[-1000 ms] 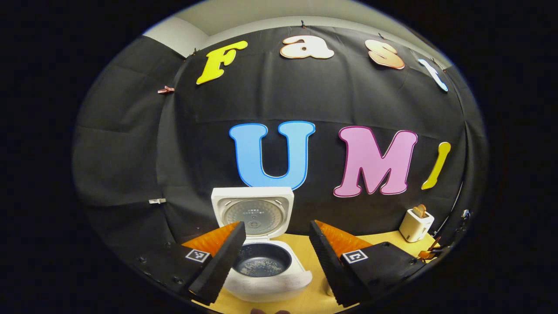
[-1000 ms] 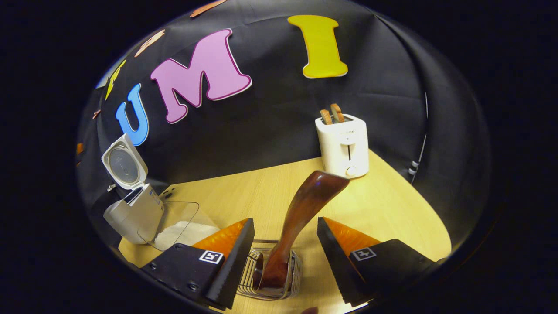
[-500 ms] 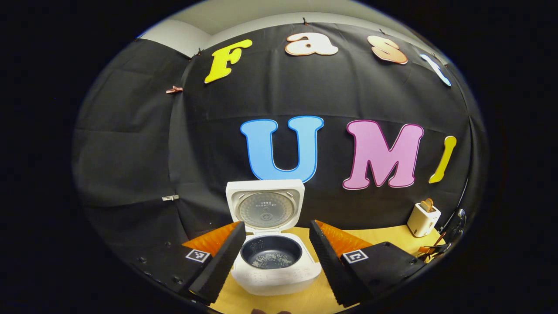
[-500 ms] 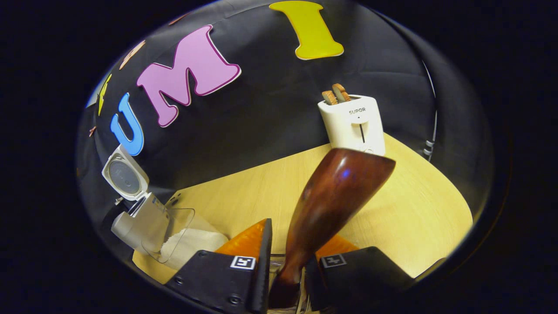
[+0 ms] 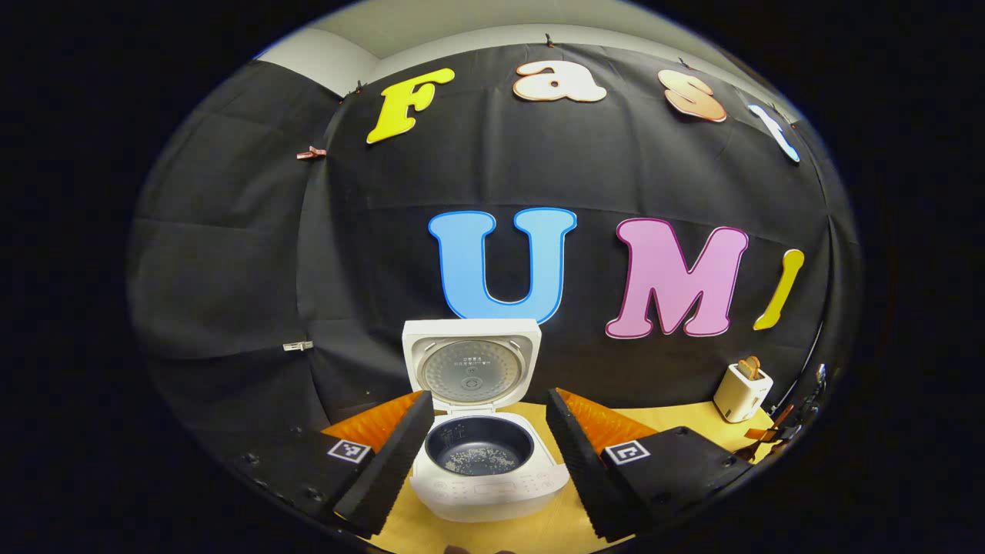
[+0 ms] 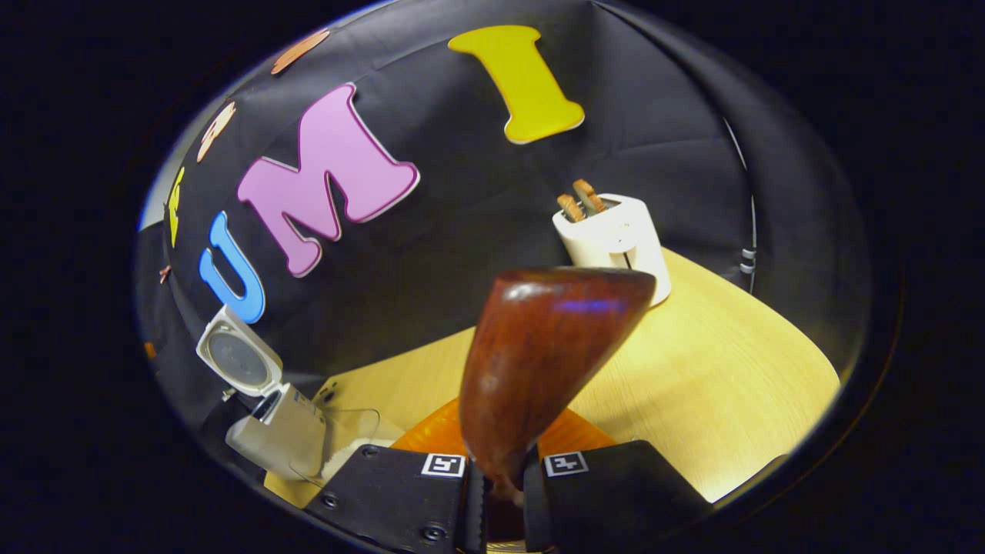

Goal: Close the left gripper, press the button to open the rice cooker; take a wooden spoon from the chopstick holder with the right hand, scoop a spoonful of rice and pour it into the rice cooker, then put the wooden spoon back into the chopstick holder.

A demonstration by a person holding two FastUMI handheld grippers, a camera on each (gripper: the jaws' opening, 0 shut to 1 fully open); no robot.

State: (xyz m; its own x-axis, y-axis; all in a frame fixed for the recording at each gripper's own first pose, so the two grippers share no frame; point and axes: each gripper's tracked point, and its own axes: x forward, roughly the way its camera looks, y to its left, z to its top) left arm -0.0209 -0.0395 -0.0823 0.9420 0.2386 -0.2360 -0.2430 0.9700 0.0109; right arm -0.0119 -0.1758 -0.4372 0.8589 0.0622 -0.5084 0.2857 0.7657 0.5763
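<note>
The left gripper (image 5: 485,454) hangs with its fingers spread wide, holding nothing, and the rice cooker (image 5: 489,469) sits on the table (image 5: 669,419) in the open room between them. Its lid (image 5: 472,365) stands upright against the booth wall, and a thin scatter of rice (image 5: 481,460) lies in the dark inner pot. In the right gripper view the right gripper (image 6: 499,492) is narrowed onto the handle of the wooden spoon (image 6: 539,362), both fingers pressed on it; the spoon rises toward the camera. Bare tabletop stretches to the right edge. A toaster (image 6: 616,238) with two slices stands at the back. Left, beside the cooker, a clear container (image 6: 346,446) seems to hold rice
</note>
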